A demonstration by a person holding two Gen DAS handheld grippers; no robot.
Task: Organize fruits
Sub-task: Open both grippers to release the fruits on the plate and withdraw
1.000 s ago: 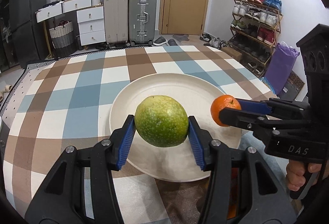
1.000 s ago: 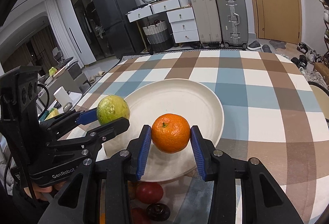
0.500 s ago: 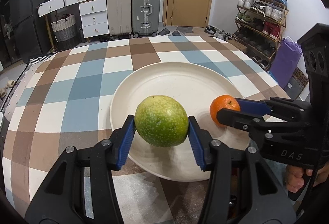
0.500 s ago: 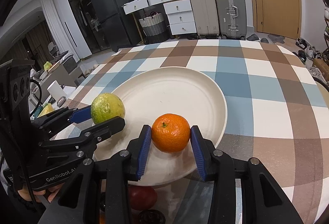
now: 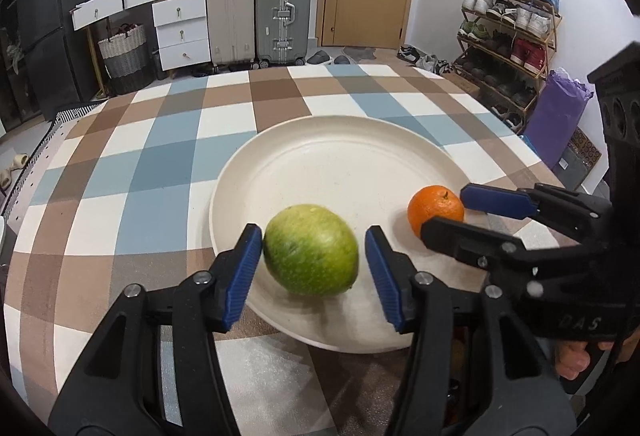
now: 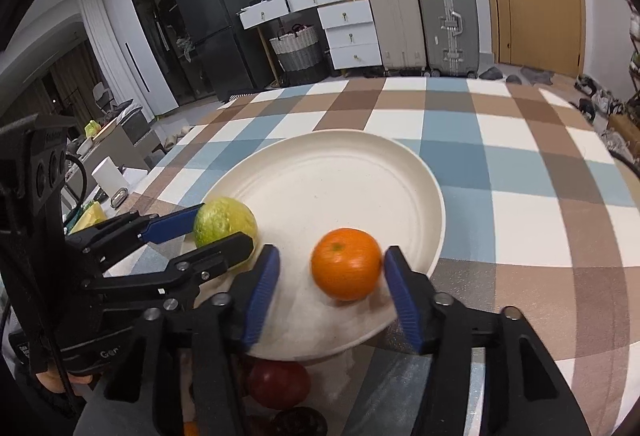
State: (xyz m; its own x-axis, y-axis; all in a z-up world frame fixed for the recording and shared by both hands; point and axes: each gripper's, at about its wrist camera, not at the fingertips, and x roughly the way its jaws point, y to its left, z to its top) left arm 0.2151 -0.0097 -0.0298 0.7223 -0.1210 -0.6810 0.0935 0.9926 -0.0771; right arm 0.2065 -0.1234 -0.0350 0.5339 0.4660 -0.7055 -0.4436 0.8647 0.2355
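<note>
over the cream plate (image 5: 320, 140), both grippers' jaws are opening, the left gripper (image 5: 314, 270) freeing the green fruit (image 5: 311, 250) and the right gripper (image 6: 330, 282) the orange (image 6: 346, 263), so both are settling on it.

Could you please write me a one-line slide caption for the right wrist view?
Right gripper opening around an orange on the plate; left gripper alongside, around a green fruit.

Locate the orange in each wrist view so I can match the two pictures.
Left wrist view: the orange sits right of centre, near the plate's right edge, just ahead of the right gripper.
Right wrist view: the orange lies low, just right of centre, between that gripper's opening jaws, close to the right one.
Shared landmark: the cream plate, with the green fruit on it.
</note>
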